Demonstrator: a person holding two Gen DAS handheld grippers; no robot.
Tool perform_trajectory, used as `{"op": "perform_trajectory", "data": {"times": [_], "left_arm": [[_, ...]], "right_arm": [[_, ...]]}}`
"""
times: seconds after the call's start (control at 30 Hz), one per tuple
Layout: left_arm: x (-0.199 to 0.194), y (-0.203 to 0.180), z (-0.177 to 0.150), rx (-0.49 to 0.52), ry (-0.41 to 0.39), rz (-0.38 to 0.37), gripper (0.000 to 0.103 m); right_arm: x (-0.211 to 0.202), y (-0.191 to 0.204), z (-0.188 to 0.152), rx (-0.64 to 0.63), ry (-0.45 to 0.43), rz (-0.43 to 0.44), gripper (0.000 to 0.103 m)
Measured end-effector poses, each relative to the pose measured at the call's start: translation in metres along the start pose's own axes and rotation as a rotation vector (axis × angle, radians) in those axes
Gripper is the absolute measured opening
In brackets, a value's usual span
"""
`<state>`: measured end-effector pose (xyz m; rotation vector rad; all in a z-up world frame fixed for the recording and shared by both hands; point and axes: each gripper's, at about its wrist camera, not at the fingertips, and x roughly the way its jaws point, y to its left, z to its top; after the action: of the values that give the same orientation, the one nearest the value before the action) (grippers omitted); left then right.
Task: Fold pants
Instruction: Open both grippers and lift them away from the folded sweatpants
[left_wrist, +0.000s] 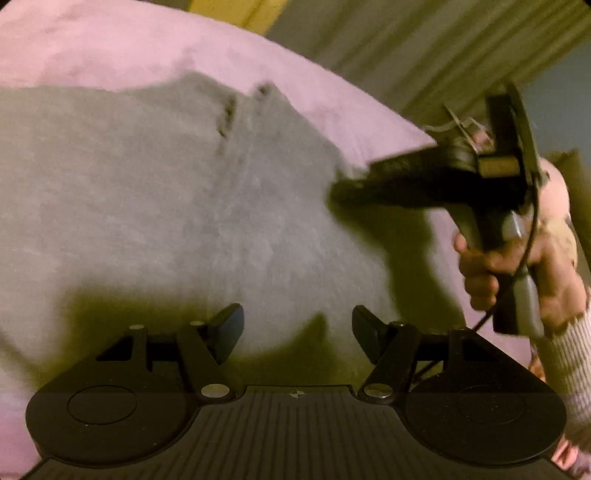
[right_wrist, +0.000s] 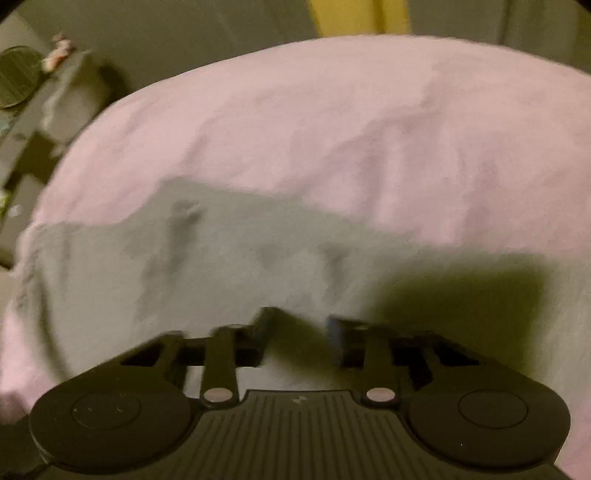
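Note:
Grey pants (left_wrist: 155, 192) lie spread flat on a pink bedsheet (left_wrist: 110, 48); a belt loop or pocket slit shows near their far edge. My left gripper (left_wrist: 297, 325) is open and empty, hovering just above the pants. My right gripper (left_wrist: 343, 192) shows in the left wrist view, held by a hand at the right, its fingers pointing left over the pants' right edge. In the right wrist view the right gripper (right_wrist: 301, 332) is open and empty above the pants (right_wrist: 184, 266), which lie on the sheet (right_wrist: 332, 129). The view is blurred.
A curtain (left_wrist: 424, 48) and a yellow strip (left_wrist: 229, 11) lie beyond the bed. Dark furniture with a round object (right_wrist: 18, 77) stands at the left of the bed. The person's sleeved arm (left_wrist: 569, 354) is at the right.

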<state>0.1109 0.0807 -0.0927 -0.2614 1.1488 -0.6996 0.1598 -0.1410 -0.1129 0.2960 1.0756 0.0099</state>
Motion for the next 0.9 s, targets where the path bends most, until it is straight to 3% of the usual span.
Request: {"op": "perform_trajectory", "data": {"times": [0.1,0.13,0.17,0.23,0.3,0.37,0.43,0.6,0.73,0.9], "left_arm": [[-0.016,0.009,0.001,-0.046,-0.057,0.058,0.072],[-0.020,0.011,-0.001,-0.039,-0.070,0.089,0.072],[-0.022,0.013,-0.002,-0.021,-0.080,0.127,0.073],[-0.022,0.019,-0.005,-0.002,-0.070,0.188,0.074],[-0.018,0.028,-0.008,-0.019,-0.031,0.171,0.075],[-0.015,0.030,-0.012,-0.033,-0.022,0.152,0.079],[-0.014,0.026,-0.011,-0.020,-0.019,0.148,0.083],[-0.002,0.015,-0.008,0.003,-0.004,0.144,0.081],[0.004,0.009,-0.010,0.031,0.021,0.125,0.074],[0.012,0.006,-0.006,0.015,0.025,0.132,0.074]], "right_arm": [[-0.017,0.003,-0.002,0.013,-0.062,-0.085,0.015],[-0.025,0.014,-0.002,-0.042,-0.100,-0.122,0.025],[-0.033,0.024,-0.004,-0.102,-0.140,-0.144,0.053],[-0.051,0.025,-0.004,-0.159,-0.218,-0.186,0.078],[-0.069,0.009,-0.002,-0.138,-0.262,-0.252,0.078],[-0.083,-0.009,-0.002,-0.092,-0.261,-0.258,0.080],[-0.093,-0.033,-0.006,-0.048,-0.218,-0.227,0.080],[-0.093,-0.055,0.006,-0.001,-0.114,-0.122,0.081],[-0.088,-0.068,-0.002,0.070,-0.076,-0.179,0.082],[-0.077,-0.083,-0.037,0.117,0.025,-0.128,0.082]]}}
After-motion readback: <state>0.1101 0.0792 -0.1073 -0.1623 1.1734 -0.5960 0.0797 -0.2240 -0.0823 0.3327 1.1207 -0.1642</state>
